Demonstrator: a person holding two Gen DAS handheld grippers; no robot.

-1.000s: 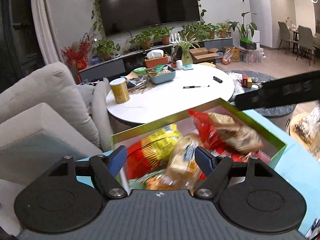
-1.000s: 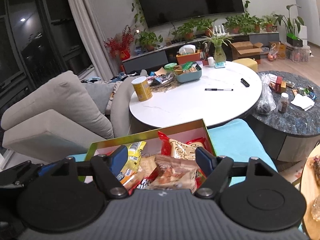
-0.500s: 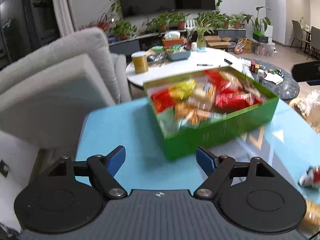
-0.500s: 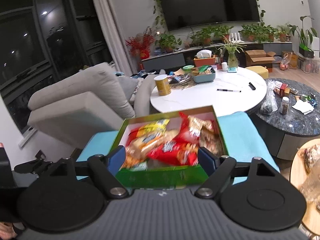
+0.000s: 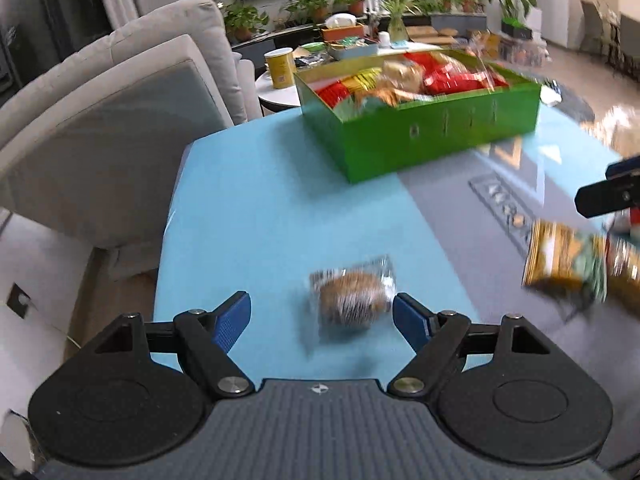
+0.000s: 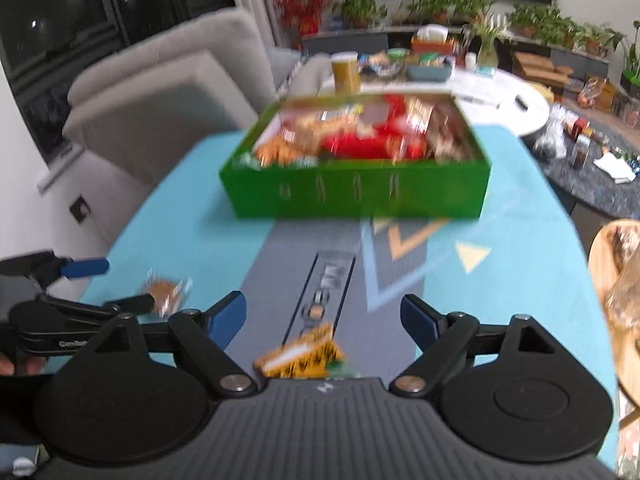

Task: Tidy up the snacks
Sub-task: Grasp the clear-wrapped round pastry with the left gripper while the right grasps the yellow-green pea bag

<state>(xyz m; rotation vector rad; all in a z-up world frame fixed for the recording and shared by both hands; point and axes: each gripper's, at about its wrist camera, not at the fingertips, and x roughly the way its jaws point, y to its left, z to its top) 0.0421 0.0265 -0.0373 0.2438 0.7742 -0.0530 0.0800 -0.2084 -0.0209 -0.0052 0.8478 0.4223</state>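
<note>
On the blue table (image 5: pixel 280 208) I've pulled both jaws back from the green box (image 5: pixel 420 136); now released, the left gripper (image 5: pixel 322 320) brackets a wrapped bun (image 5: pixel 350 300), the right gripper (image 6: pixel 323 320) a yellow packet (image 6: pixel 300 356).

The box (image 5: pixel 420 136) is bright green, holding red, yellow and orange packets. Before it, the mat (image 5: pixel 256 216) is turquoise with a grey band and yellow triangles.

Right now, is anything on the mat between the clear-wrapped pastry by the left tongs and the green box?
Nothing visible. Bare blue mat lies between the wrapped pastry and the green box. The left tongs are open around it; the yellow packet lies off to the side.
</note>
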